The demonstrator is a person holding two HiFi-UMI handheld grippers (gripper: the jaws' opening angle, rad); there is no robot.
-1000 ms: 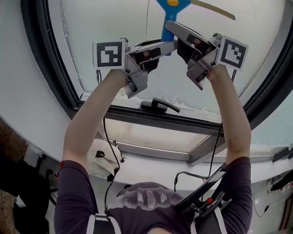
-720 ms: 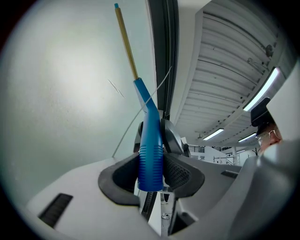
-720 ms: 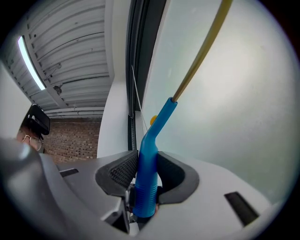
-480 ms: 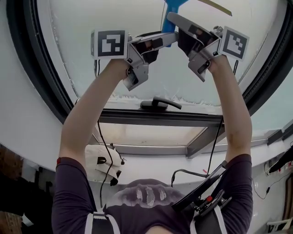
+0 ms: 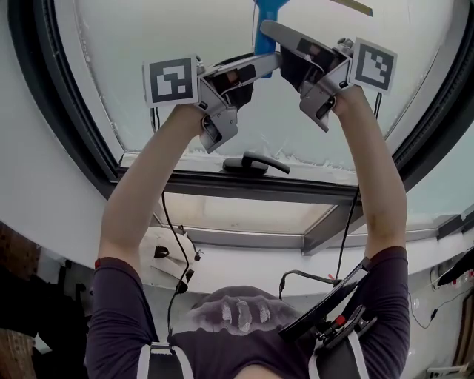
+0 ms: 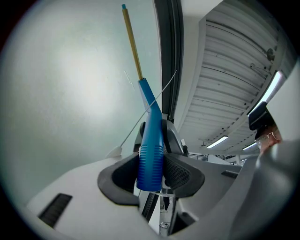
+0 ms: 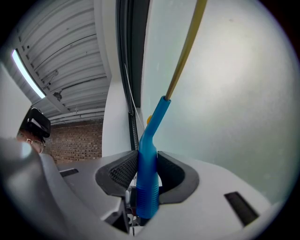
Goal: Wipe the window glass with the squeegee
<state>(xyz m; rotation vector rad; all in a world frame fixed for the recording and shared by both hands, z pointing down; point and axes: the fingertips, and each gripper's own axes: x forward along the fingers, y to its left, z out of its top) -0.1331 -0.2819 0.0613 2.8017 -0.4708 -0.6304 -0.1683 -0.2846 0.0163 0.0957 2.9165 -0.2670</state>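
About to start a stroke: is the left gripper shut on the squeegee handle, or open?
Shut. In the left gripper view, the left gripper has its jaws pressed against both sides of the blue squeegee handle, with no gap.

The squeegee (image 5: 265, 9) runs off the head view's top edge.

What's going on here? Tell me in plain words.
A person holds a gripper in each hand, arms raised toward the window glass. The left gripper and the right gripper are both clamped on the blue handle of the squeegee, close together. Its brass-coloured blade reaches up along the pane, above the black window latch.
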